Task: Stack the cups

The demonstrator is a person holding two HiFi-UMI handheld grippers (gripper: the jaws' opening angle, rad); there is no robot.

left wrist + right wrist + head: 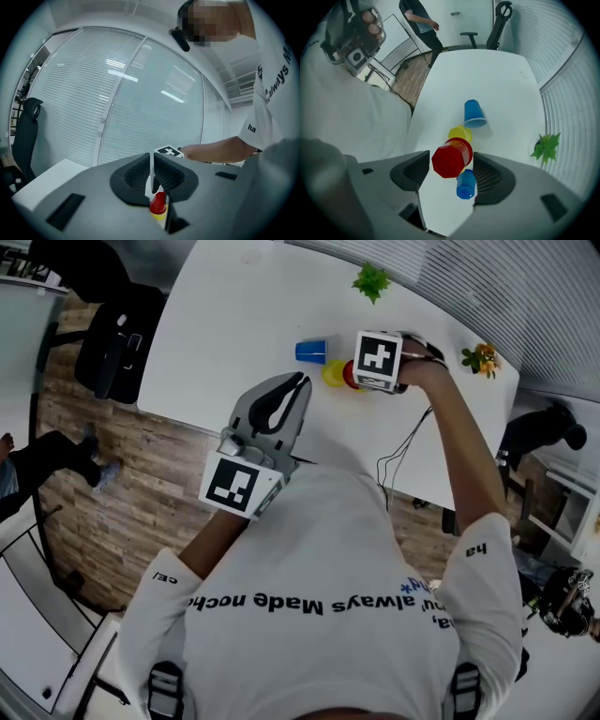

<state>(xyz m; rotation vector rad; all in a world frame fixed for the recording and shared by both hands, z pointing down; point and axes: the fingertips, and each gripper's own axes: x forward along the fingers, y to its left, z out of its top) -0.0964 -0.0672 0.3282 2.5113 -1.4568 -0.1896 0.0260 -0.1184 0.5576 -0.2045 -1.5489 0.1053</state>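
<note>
red cup (449, 161): glossy plastic; table (487, 79): smooth matt white; floor (141, 465): wood

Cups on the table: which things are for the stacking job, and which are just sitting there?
For the job: red cup, yellow cup, blue cup, second blue cup.

Just lying about: green plant, flower plant, office chair.
</note>
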